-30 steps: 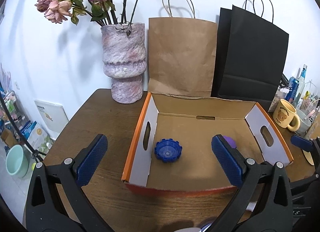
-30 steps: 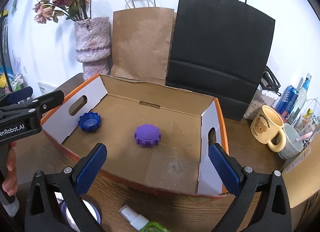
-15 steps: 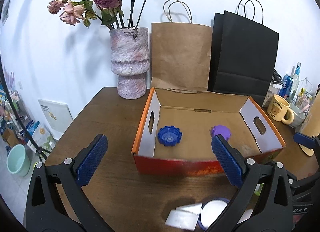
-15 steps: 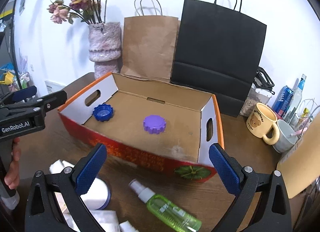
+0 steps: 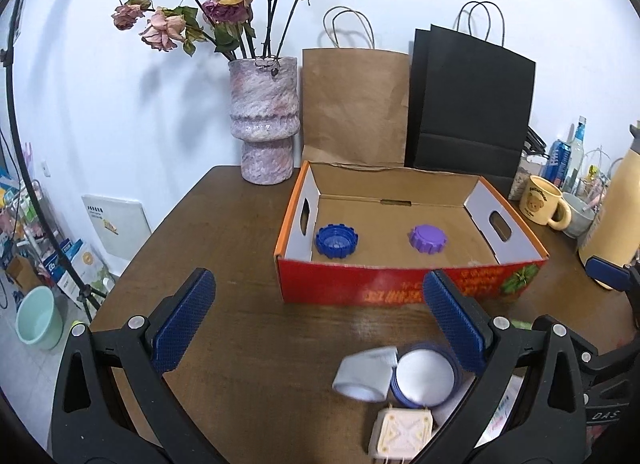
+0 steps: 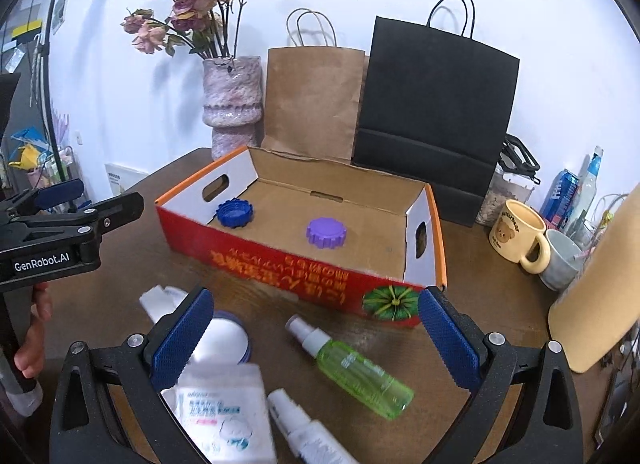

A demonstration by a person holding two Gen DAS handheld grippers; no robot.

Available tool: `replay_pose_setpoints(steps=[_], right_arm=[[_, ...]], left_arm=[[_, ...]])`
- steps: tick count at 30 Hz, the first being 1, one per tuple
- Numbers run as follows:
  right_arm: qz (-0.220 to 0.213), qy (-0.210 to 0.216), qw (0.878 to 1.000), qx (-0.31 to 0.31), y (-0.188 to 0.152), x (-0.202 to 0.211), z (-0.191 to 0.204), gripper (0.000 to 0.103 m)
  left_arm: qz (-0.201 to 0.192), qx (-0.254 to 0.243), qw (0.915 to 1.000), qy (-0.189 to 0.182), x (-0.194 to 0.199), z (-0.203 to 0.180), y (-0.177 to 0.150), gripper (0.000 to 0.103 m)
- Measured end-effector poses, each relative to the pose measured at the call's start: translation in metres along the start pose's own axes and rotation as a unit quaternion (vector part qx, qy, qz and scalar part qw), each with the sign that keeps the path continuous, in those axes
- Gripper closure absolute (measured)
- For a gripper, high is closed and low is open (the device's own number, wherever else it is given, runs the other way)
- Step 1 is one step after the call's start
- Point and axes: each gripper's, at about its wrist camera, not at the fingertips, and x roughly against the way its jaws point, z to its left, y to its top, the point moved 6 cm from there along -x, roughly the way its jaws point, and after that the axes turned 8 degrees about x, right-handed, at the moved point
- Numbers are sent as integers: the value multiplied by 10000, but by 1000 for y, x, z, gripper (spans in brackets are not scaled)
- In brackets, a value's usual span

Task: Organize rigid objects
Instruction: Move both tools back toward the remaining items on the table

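Note:
An open red cardboard box [image 5: 400, 288] [image 6: 280, 260] sits on the brown table. Inside lie a blue ridged cap [image 5: 337, 240] [image 6: 235, 214] at the left and a purple ridged cap [image 5: 427, 238] [image 6: 327, 233] in the middle. In front of the box lie a white round jar with a blue rim [image 5: 425, 374] [image 6: 224, 338], a grey-white cylinder [image 5: 366, 374], a beige square item [image 5: 402, 430], a green spray bottle [image 6: 352, 368], a white spray bottle [image 6: 308, 430] and a white packet [image 6: 224, 416]. My left gripper [image 5: 320, 324] and right gripper [image 6: 314, 338] are both open and empty, held short of the box.
A stone vase with dried roses [image 5: 266, 120], a brown paper bag [image 5: 354, 104] and a black paper bag [image 5: 470, 104] stand behind the box. Mugs [image 6: 518, 236], bottles and a can crowd the right edge. A hand [image 6: 32, 340] holds the left gripper's handle.
Both grippers have pulled back from over the box toward the table's near side. The jar, bottles and packet have come into view below them. Both stay open.

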Motion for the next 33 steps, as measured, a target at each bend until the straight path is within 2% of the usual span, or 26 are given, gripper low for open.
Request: replay_pose_setpoints(steps=[11,22,29,33], right_arm=[[32,256,9997,-6,-39,26,25,0],[292,315,9989,197,-76,37,50,0],[382,319,9985,239,-90,39,59,0],[380,284,9985,281,-92,38,63,0]], left_arm=[[3,-179,9998,-47,33,-1,-33,0],[165,-284,9994,-112,54,3,-72,0],[227,-383,9990,-38,60,11,-92,0],[264,-335,9991,-41,58,15,-93,0]])
